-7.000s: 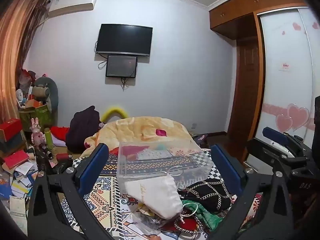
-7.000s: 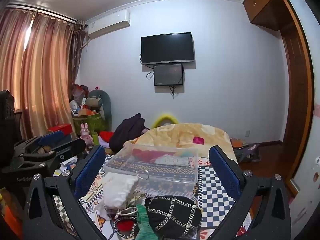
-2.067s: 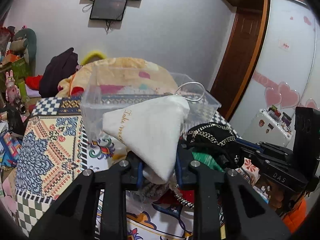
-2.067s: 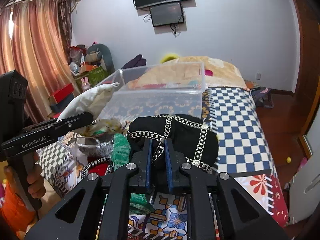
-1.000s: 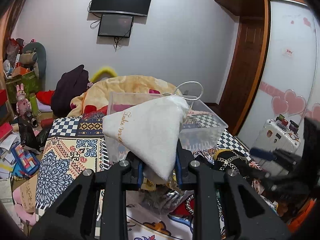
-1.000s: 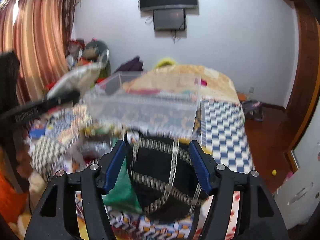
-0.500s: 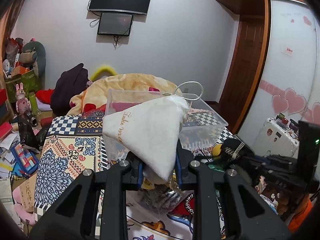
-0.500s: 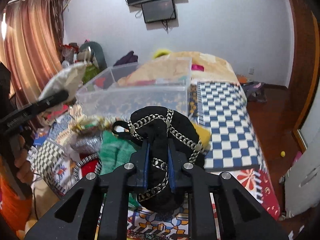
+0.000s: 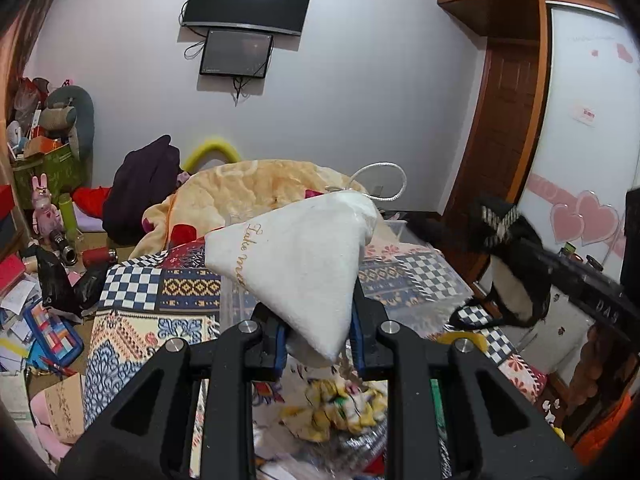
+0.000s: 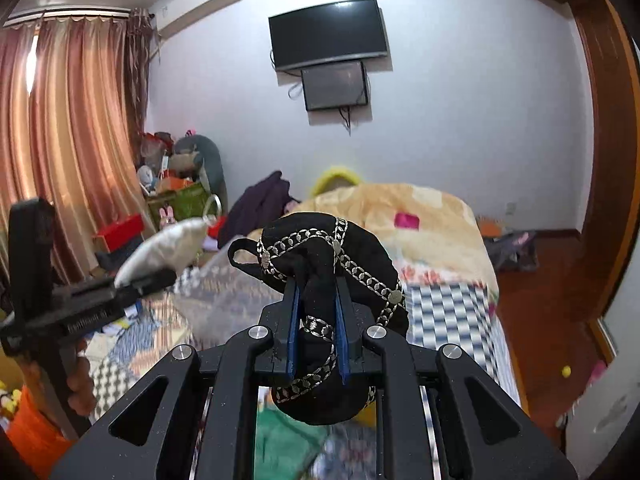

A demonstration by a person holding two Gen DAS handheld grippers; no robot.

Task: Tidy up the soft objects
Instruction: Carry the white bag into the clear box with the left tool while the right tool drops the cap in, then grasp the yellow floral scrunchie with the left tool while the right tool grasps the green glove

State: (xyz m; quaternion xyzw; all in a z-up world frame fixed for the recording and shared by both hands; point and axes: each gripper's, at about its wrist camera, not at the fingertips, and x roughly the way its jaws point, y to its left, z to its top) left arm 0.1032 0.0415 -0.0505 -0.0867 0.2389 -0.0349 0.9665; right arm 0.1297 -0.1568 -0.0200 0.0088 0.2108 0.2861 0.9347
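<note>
- The left gripper (image 9: 316, 330) is closed on a white drawstring pouch (image 9: 298, 264). The pouch fills the middle of the left wrist picture. It is pinched at its narrow bottom corner, and the fat part stands up above the jaws.
- The pouch looks soft and light. It holds its shape a bit, so I think something puffy is inside. Its white cord loop (image 9: 384, 180) sticks up at the top and could catch on things.
- The right gripper (image 10: 316, 328) is closed on a black pouch with silver chain trim (image 10: 328, 264), in the middle of the right wrist picture. Its jaws have just closed, with a bunched fold of the cloth between them.
- The black pouch looks floppy. Part of it sags below the jaws. The chain trim is bumpy, so the cloth is the better place to pinch.
- Both pouches are up in the air above the patterned bedspread (image 9: 132, 292).
- The clear plastic bin (image 9: 408, 284) sits just behind the white pouch, in the middle right of the left wrist picture. I think the pouches go in there.
- More soft things lie low in the picture, like a yellow flowered cloth (image 9: 340, 408).
</note>
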